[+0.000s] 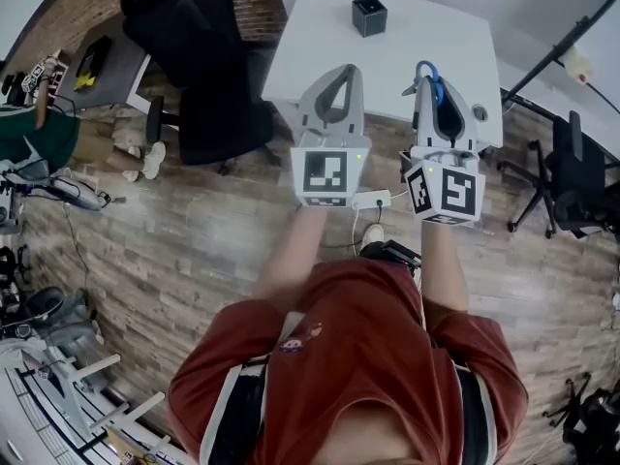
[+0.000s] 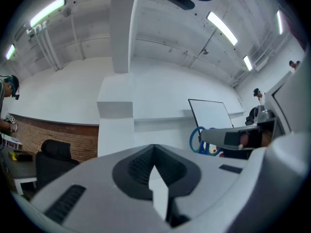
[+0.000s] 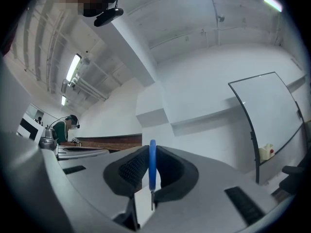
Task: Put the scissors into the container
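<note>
The scissors [image 1: 438, 90] are being held, blue handle foremost, in the right gripper [image 1: 426, 74], the container [image 1: 369, 15] lying at eleven o'clock on the tabletop [image 1: 320, 37].

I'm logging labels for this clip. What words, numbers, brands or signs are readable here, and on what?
No readable words or numbers anywhere.
Left marker cube of the left gripper: black-and-white square pattern, no text.
Right marker cube of the right gripper: pattern only.
Emblem on the person's red shirt: too small to read.
Small black cube-shaped container: no label visible.
</note>
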`<state>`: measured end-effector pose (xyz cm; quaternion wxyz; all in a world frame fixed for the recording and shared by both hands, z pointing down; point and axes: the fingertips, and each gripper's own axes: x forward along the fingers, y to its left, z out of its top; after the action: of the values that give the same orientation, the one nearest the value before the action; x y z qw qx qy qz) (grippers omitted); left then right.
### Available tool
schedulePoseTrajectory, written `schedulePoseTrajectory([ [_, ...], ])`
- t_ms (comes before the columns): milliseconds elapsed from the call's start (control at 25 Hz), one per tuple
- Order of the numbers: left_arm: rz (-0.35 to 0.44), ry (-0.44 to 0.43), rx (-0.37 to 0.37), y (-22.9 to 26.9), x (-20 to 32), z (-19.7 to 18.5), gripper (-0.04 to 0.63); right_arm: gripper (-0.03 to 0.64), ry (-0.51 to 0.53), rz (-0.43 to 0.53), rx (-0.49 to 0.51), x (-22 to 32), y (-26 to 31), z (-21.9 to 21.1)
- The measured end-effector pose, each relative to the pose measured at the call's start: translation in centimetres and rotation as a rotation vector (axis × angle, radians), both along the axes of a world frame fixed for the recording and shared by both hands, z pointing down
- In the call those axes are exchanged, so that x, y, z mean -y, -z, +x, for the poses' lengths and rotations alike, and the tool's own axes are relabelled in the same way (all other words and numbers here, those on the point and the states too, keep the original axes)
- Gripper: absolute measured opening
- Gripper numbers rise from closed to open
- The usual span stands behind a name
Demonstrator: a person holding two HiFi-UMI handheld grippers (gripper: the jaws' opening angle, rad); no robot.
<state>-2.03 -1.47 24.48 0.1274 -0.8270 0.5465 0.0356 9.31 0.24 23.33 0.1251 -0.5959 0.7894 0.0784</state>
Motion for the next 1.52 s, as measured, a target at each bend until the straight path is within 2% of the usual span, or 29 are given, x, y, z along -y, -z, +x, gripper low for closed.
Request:
schedulePoseTrajectory([
  [480, -0.011, 0.066, 0.001, -0.3, 5.9, 5.4, 0.012, 0.051, 0.055, -0.024, 0.028, 6.6, -1.0, 6.1],
  [800, -0.016, 0.085, 0.02, -0.9, 8.0, 7.3, 0.012, 0.051, 0.081, -0.028, 0.035, 8.9, -1.5, 7.7],
  [1320, -0.016, 0.079, -0.001, -1.8, 11.1, 7.1, 0.012, 0.051, 0.088, -0.022, -0.006, 11.9, -2.0, 6.9],
  [1520, -0.024, 0.071, -0.014, -2.3, 13.8, 6.1, 0.012, 0.051, 0.086, -0.012, -0.073, 13.7, -2.1, 4.9],
])
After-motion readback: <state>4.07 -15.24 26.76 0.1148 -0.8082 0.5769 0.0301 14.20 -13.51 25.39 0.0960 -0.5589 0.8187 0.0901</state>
